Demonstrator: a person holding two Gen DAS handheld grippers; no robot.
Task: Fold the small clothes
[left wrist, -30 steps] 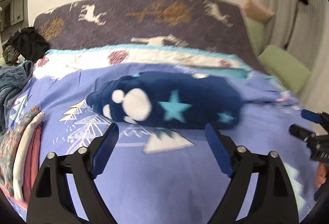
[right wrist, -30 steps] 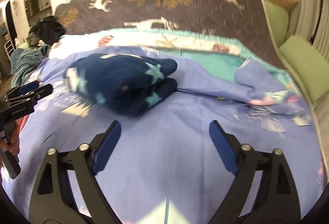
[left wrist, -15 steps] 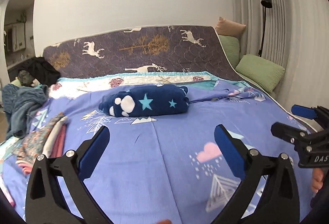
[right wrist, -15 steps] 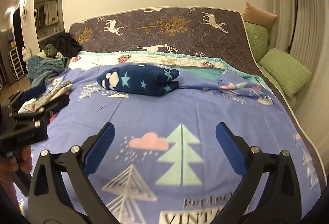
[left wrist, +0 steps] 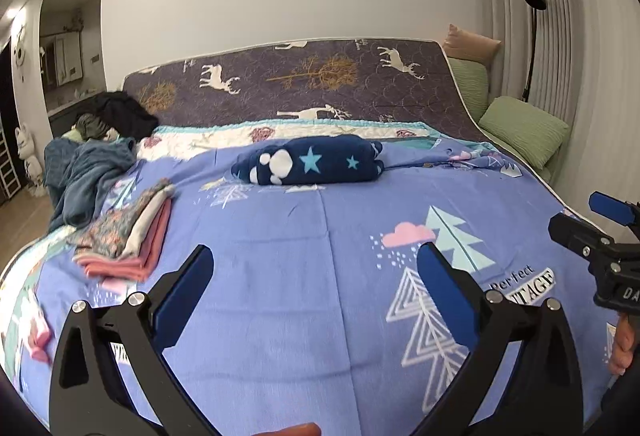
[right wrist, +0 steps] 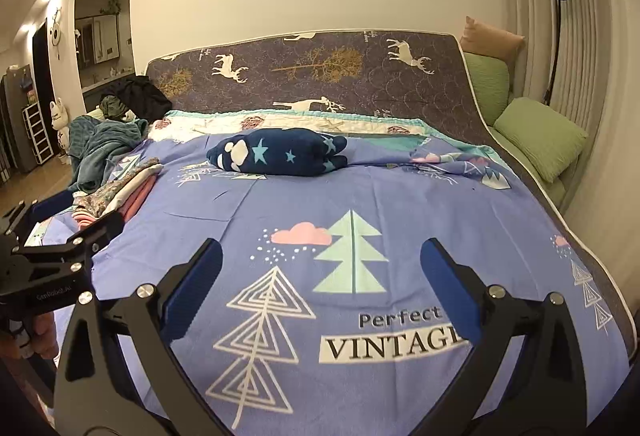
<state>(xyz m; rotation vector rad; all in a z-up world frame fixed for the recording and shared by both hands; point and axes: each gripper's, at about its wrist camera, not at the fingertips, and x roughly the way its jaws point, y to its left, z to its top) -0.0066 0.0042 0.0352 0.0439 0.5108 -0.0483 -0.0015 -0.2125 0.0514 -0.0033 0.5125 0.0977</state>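
Bedding is filling both views: a lavender sheet [left wrist: 320, 256] printed with trees and a pink cloud is spreading across the bed from the bottom of each frame up toward the centre. In the left wrist view, the left gripper [left wrist: 314, 276] is sitting at the bottom centre of the frame with its blue-padded jaws standing wide apart and only bare sheet showing between them. In the right wrist view, the right gripper [right wrist: 320, 272] is sitting at the bottom centre in the same way, jaws spread wide with nothing between them but the printed sheet.

The folded navy garment [left wrist: 310, 164], a fleece piece with stars and white blobs, is lying just above the centre of the frame, well apart from both grippers; in the right wrist view it [right wrist: 280, 154] is lying a little left of centre. A stack of folded clothes [left wrist: 128, 240], pink, white and floral, is resting at the left of the left wrist frame. Behind it a teal blanket [left wrist: 84, 176] is lying rumpled at the left edge. A dark quilt with deer [left wrist: 320, 84] is leaning up at the upper centre, and green cushions [left wrist: 524, 130] are sitting at the right.
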